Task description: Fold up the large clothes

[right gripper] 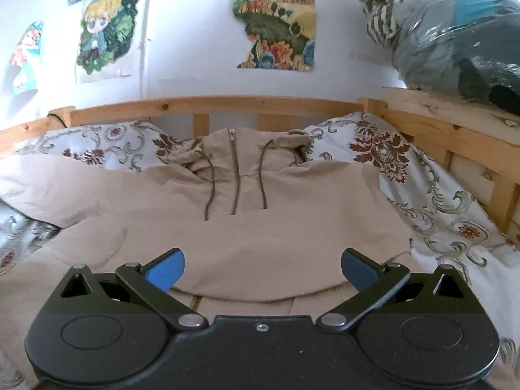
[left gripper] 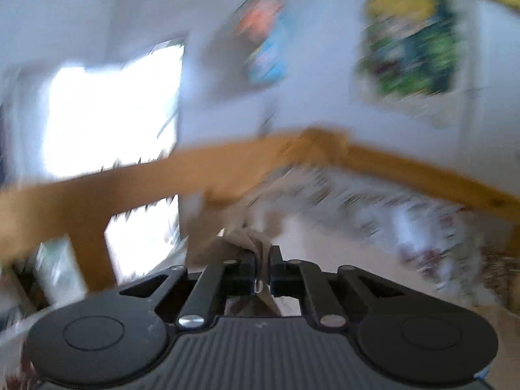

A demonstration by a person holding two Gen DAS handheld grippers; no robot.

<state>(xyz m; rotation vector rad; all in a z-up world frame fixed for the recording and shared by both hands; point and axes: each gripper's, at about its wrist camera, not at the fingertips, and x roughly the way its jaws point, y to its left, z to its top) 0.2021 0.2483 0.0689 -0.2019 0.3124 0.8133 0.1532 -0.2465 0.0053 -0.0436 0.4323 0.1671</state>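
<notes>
a beige hooded jacket [right gripper: 227, 227] is lying spread on a floral bedspread [right gripper: 438, 201] inside a wooden bed frame [right gripper: 214, 104], its long axis running away from the camera, hood and zip pointing toward the far rail and wall. the right gripper [right gripper: 262, 268] is hovering released over the near hem, its blue pads [right gripper: 165, 269] standing wide apart. the left gripper [left gripper: 262, 268] is clenching a pinch of beige fabric [left gripper: 256, 243] in a blurred view.

we see a plain beige hooded jacket [right gripper: 260, 214] with brown drawstrings mid-frame, a white bedsheet [right gripper: 438, 201] patterned with maroon and grey scrollwork at right, and blue pads [right gripper: 165, 268] on the black right gripper [right gripper: 262, 268].
</notes>
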